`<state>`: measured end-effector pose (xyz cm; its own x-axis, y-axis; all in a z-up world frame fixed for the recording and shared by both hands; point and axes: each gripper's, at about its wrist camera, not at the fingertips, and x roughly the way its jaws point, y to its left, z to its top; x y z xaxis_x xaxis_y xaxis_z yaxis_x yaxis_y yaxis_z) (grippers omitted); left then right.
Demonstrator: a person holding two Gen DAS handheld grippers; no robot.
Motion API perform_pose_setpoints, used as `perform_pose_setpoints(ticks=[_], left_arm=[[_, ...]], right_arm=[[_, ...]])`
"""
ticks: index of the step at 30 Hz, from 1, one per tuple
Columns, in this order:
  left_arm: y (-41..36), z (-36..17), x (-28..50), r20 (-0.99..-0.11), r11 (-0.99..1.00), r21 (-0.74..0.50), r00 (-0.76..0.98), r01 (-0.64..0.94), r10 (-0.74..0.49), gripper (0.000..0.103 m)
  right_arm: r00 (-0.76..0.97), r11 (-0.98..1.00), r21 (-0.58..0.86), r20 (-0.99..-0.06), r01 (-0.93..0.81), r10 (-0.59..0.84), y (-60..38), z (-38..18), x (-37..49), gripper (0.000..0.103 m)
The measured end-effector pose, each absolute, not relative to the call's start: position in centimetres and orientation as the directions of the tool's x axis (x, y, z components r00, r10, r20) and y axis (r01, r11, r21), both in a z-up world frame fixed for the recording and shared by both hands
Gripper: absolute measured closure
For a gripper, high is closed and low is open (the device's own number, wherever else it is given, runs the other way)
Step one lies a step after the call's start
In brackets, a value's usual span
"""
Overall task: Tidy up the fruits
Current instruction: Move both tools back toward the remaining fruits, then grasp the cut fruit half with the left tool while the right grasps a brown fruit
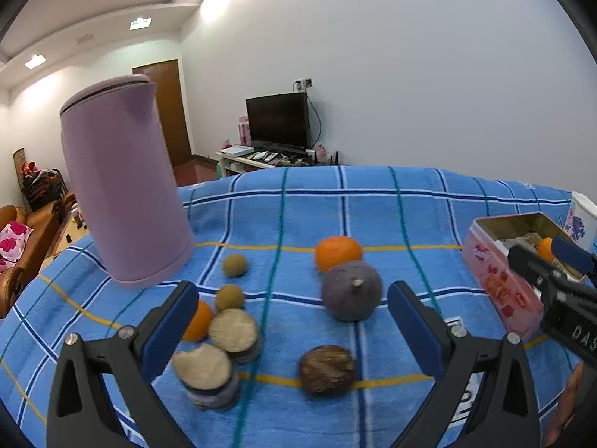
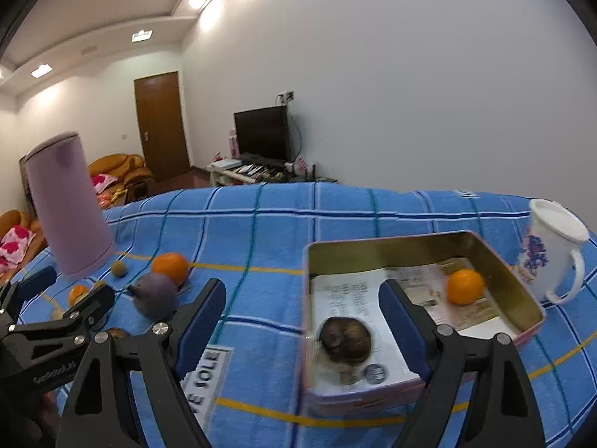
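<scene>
Both grippers are wide open and hold nothing. The left gripper (image 1: 293, 311) hovers over loose fruit on the blue cloth (image 1: 410, 216): a purple fruit (image 1: 350, 291) at 1 o'clock from its centre, a brown one (image 1: 327, 369) at 5 o'clock. The right gripper (image 2: 302, 310) faces the tin box (image 2: 522, 298), where a brown fruit (image 2: 345, 339) (blurred) lies at 5 o'clock and an orange (image 2: 465, 286) at 2 o'clock.

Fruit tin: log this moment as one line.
tin: holds orange, brown fruit | left claw: open, empty | right claw: open, empty | purple fruit: on cloth
</scene>
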<state>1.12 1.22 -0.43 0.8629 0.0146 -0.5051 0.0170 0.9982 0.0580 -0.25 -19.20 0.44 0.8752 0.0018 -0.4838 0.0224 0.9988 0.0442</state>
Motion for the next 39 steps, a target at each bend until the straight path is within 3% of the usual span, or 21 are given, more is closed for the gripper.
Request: perform_pose_setpoints(ticks=[23,31,32,37,39], left_arm=[[12.9,-0.3,3.2,-0.558,0.994,0.009,0.824,-0.109,0.096,0.000],[15.6,-0.2,3.2,-0.582,0.994,-0.043,0.811,-0.101,0.057,0.001],[15.5,-0.3,3.1,-0.587,0.995,-0.052,0.809,-0.081,0.036,0.001],[13.6,-0.5,2.8,-0.617,0.998,-0.054,0.784,0.037,-0.062,0.001],[12.8,-0.5,2.7,-0.624,0.996,-0.041,0.777,0.076,-0.085,0.002]], right_arm=[[0.756,0.969,-0.019,-0.629,-0.246,0.180,-8.7,-1.5,1.3,0.018],[0.660,0.936,-0.049,-0.722,-0.348,0.208,-4.2,-3.2,3.1,0.018],[0.650,0.935,-0.049,-0.731,-0.351,0.206,-3.8,-3.4,3.4,0.019],[0.592,0.924,-0.059,-0.783,-0.378,0.192,-2.1,-4.6,4.5,0.046],[0.582,0.922,-0.046,-0.787,-0.385,0.203,-2.2,-4.6,4.6,0.050]])
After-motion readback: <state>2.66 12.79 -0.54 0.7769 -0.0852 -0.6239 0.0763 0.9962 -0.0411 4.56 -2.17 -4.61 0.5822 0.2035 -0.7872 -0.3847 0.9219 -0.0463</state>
